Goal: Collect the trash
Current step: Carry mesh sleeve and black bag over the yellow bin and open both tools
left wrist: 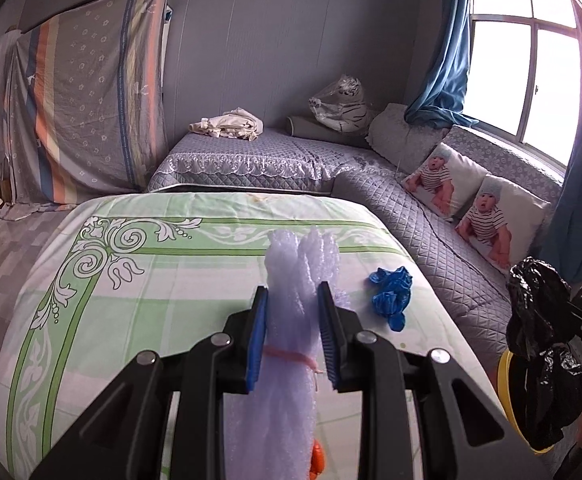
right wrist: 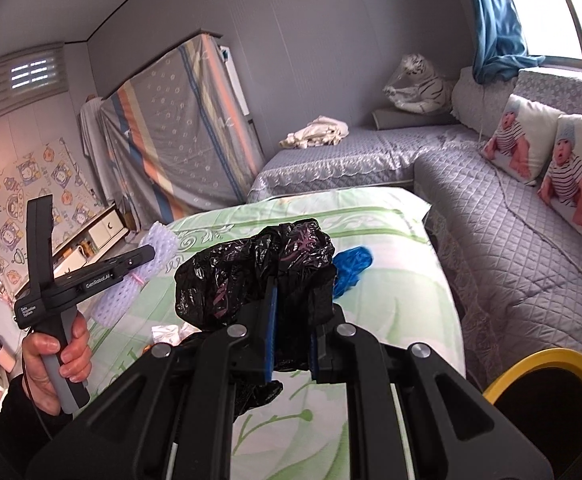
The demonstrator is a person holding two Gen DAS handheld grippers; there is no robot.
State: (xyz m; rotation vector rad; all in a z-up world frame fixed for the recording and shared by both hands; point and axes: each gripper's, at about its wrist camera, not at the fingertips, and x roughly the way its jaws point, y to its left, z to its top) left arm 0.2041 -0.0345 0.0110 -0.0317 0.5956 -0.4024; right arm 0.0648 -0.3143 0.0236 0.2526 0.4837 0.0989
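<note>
A bundle of white foam netting (left wrist: 301, 300) is clamped in the left gripper (left wrist: 293, 320) and a crumpled black plastic bag (right wrist: 251, 276) in the right gripper (right wrist: 291, 336) — both lifted above the table (left wrist: 111, 280), probably for dropping into the yellow-rimmed bin (right wrist: 547, 364) beside it. A blue glove (left wrist: 391, 294) is left lying on the cloth.

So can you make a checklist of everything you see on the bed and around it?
Surface: green patterned bedsheet, flat.
Job's things: white foam net in left gripper; black plastic bag in right gripper; blue glove lying on sheet; yellow-rimmed bin at bedside.
Clutter: white scrap, small orange thing.
Grippers: both shut on their loads.
Cables: thin cord across grey sofa.
Surroundings: baby-print pillows, toy tiger.
</note>
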